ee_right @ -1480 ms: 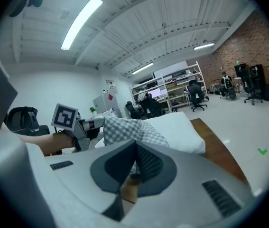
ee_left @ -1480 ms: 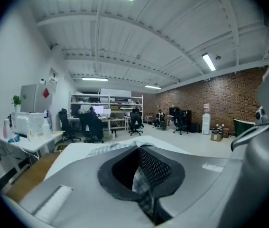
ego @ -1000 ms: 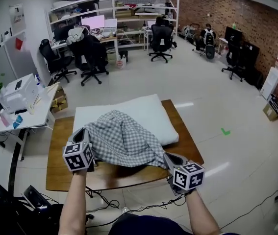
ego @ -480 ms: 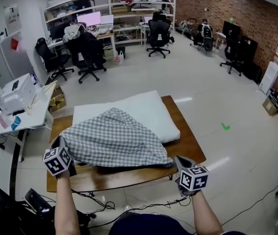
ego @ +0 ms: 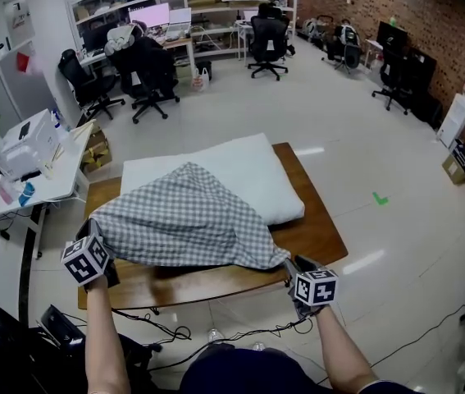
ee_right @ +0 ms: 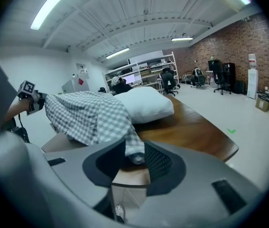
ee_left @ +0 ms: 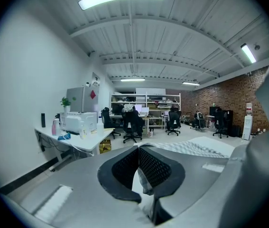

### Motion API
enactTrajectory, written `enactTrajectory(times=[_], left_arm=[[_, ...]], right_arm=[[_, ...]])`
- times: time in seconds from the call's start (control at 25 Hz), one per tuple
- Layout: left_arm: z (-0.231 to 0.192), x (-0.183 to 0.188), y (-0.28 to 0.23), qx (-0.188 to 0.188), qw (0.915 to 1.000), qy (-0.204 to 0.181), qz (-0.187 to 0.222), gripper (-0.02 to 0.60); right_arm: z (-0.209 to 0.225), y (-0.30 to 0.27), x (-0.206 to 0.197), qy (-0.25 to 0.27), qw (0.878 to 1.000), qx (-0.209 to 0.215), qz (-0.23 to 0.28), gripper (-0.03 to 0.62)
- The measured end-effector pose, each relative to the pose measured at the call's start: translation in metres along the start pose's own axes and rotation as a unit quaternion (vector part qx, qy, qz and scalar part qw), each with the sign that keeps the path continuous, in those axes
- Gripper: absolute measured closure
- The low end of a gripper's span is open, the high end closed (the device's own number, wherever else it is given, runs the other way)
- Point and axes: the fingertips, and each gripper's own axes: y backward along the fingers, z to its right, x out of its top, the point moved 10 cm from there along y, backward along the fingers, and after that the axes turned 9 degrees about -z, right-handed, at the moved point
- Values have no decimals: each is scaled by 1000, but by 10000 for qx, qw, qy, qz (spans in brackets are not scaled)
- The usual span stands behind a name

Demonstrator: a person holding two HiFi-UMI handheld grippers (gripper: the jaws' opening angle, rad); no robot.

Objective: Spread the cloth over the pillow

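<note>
Currently | cloth draped over near-left part of pillow, far-right end left bare | left corner clamped by left gripper | right gripper jaws just opened, right corner loose between them | bare end nearer right gripper

A white pillow lies on the far half of the brown wooden table, a checked cloth draped over its left part.

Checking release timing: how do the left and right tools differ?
The left tool is shut on a cloth corner; the right tool has just been opening, jaws apart, a corner loose between them. Cloth spreads wide toward the left tool, narrows toward the right tool.
</note>
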Motion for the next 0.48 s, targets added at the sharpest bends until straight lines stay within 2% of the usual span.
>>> enactTrajectory(times=[0.08,0.12,0.16,0.48], left_arm=[[-2,-4,0,11,10000,-11,-52,569],[-3,-5,0,15,10000,-20,-74,569],[-3,-6,0,15,9999,-32,-95,569],[-6,-19,3,-3,9994,-170,-299,569]], right_arm=[[1,-13,-7,63,9997,-85,-223,454],[2,-19,-9,85,9994,-125,-321,418],[3,-26,-11,93,9990,-164,-411,414],[7,-63,-16,68,9961,-296,-829,420]])
